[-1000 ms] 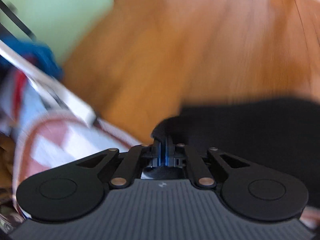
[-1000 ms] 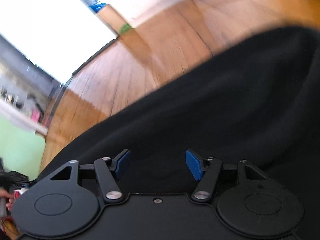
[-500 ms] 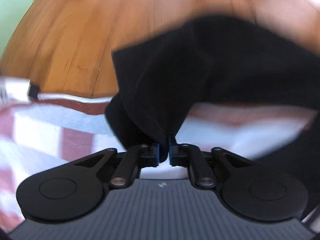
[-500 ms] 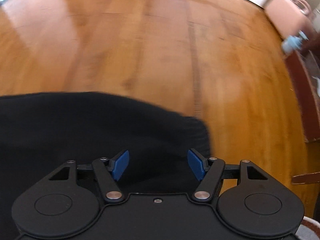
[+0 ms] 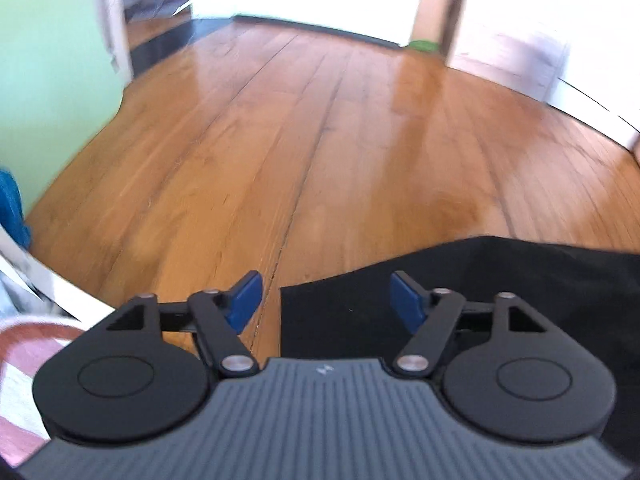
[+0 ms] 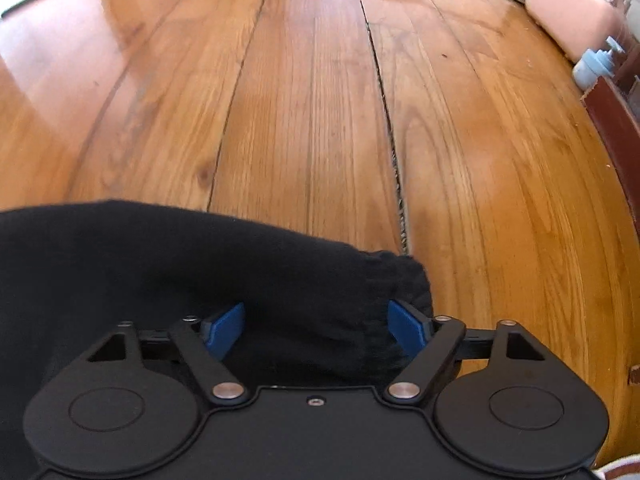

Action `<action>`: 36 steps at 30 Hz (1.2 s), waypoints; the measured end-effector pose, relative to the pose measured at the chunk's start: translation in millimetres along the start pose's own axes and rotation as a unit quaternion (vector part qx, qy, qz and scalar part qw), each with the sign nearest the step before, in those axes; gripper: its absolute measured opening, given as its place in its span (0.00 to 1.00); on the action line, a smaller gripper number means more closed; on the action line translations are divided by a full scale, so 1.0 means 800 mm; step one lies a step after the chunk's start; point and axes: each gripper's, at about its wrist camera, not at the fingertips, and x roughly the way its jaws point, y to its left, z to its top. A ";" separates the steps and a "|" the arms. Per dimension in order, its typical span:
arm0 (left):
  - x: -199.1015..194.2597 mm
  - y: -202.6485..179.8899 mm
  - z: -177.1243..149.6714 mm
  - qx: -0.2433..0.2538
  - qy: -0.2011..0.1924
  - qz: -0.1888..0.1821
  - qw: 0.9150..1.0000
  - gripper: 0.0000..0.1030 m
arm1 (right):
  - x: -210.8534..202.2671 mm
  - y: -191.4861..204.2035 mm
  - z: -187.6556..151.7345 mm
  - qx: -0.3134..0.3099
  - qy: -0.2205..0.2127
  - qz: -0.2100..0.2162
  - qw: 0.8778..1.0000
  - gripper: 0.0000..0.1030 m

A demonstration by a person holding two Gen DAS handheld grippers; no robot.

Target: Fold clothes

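the left gripper [image 5: 326,298] hangs above the wooden floor [image 5: 320,140] with its jaws spread wide and nothing between them. its blue pads [image 5: 245,300] stand well apart — one over bare floorboards, the other over the black garment [image 5: 500,280]. in the left wrist view the garment lies flat on the floor to the right, and its straight left edge falls roughly midway between the pads. a red and white checked cloth [image 5: 24,356] shows at the lower left, beside a white bar [image 5: 52,288] and a bit of blue fabric [image 5: 10,204] against a green wall [image 5: 48,60].

the right gripper [image 6: 316,328] also has its jaws wide. the black garment [image 6: 180,272] fills the lower left of the right wrist view, spread on the floor [image 6: 320,100], and a gathered, ribbed end of it [image 6: 400,280] sits between the two blue pads [image 6: 226,330] — whether the pads touch the cloth cannot be told, but they are not closed on it. far right, at the edge of the floor, stand a pale pink case [image 6: 572,12] and a light blue pump bottle [image 6: 596,64], next to dark red-brown furniture [image 6: 616,128].
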 end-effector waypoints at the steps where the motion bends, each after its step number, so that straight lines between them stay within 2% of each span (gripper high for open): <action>1: 0.027 0.008 0.004 -0.022 0.023 0.006 0.999 0.69 | 0.001 0.009 -0.004 -0.005 -0.009 -0.015 1.000 0.84; 2: 0.051 0.013 0.006 -0.039 0.045 0.013 0.998 0.69 | -0.001 0.018 -0.008 -0.014 -0.027 -0.028 0.999 0.84; 4: 0.097 0.018 0.004 -0.042 0.080 0.035 0.995 0.69 | -0.003 0.021 -0.012 -0.022 -0.044 -0.030 0.998 0.81; 5: 0.112 0.015 0.000 -0.034 0.094 0.052 0.994 0.69 | -0.003 0.022 -0.014 -0.025 -0.053 -0.030 0.998 0.73; 6: 0.120 0.007 -0.007 -0.020 0.106 0.075 0.991 0.69 | -0.005 0.020 -0.016 -0.020 -0.059 -0.028 0.998 0.56; 7: 0.126 0.001 -0.011 -0.003 0.111 0.087 0.990 0.69 | -0.006 0.020 -0.018 -0.018 -0.062 -0.040 0.997 0.47; 9: 0.133 -0.005 -0.016 0.029 0.106 0.089 0.990 0.70 | -0.009 0.021 -0.021 -0.016 -0.072 -0.055 0.996 0.23; 10: 0.136 -0.005 -0.018 0.032 0.108 0.083 0.990 0.72 | -0.011 0.022 -0.023 -0.016 -0.078 -0.058 0.995 0.20; 12: 0.148 -0.003 -0.020 0.022 0.122 0.066 0.990 0.82 | -0.016 0.029 -0.028 -0.023 -0.096 -0.072 0.992 0.04; 14: 0.155 -0.008 -0.021 0.021 0.127 0.062 0.990 0.93 | -0.021 0.038 -0.034 -0.035 -0.119 -0.093 0.988 0.02; 16: 0.159 -0.014 -0.021 0.023 0.128 0.062 0.990 0.89 | -0.030 0.044 -0.041 -0.039 -0.145 -0.108 0.983 0.02; 17: 0.156 -0.020 -0.022 0.023 0.119 0.061 0.991 0.62 | -0.035 0.045 -0.044 -0.038 -0.159 -0.113 0.980 0.02; 19: 0.140 -0.041 -0.017 0.036 0.087 0.075 0.993 0.17 | -0.045 0.042 -0.049 -0.035 -0.185 -0.120 0.975 0.02; 21: 0.126 -0.062 -0.009 0.052 0.058 0.097 0.992 0.15 | -0.057 0.041 -0.053 -0.035 -0.215 -0.130 0.967 0.01; 23: 0.107 -0.083 0.007 0.081 0.004 0.118 0.990 0.06 | -0.075 0.039 -0.056 -0.034 -0.254 -0.142 0.956 0.01; 25: 0.084 -0.098 0.036 0.088 -0.066 0.133 0.985 0.06 | -0.094 0.036 -0.056 -0.027 -0.303 -0.162 0.939 0.01; 27: 0.081 -0.112 0.063 0.077 -0.101 0.154 0.980 0.07 | -0.093 0.033 -0.045 -0.021 -0.324 -0.199 0.925 0.01; 28: 0.083 -0.119 0.075 0.069 -0.111 0.166 0.977 0.13 | -0.085 0.032 -0.036 -0.015 -0.315 -0.213 0.925 0.01; 29: 0.084 -0.127 0.088 0.062 -0.122 0.178 0.974 0.25 | -0.076 0.031 -0.026 -0.003 -0.297 -0.230 0.927 0.02; 31: 0.075 -0.153 0.080 0.060 -0.132 0.194 0.970 0.43 | -0.058 0.032 -0.009 0.024 -0.251 -0.264 0.931 0.16; 32: 0.069 -0.167 0.070 0.060 -0.134 0.201 0.968 0.45 | -0.057 0.034 -0.006 0.045 -0.236 -0.275 0.931 0.36; 33: 0.062 -0.182 0.061 0.061 -0.137 0.208 0.967 0.49 | -0.058 0.037 -0.004 0.069 -0.222 -0.279 0.932 0.42; 35: 0.049 -0.211 0.042 0.062 -0.142 0.222 0.963 0.71 | -0.082 0.040 -0.022 0.146 -0.224 -0.214 0.939 0.45; 36: 0.042 -0.226 0.032 0.063 -0.145 0.229 0.961 0.71 | -0.093 0.042 -0.034 0.185 -0.214 -0.163 0.945 0.47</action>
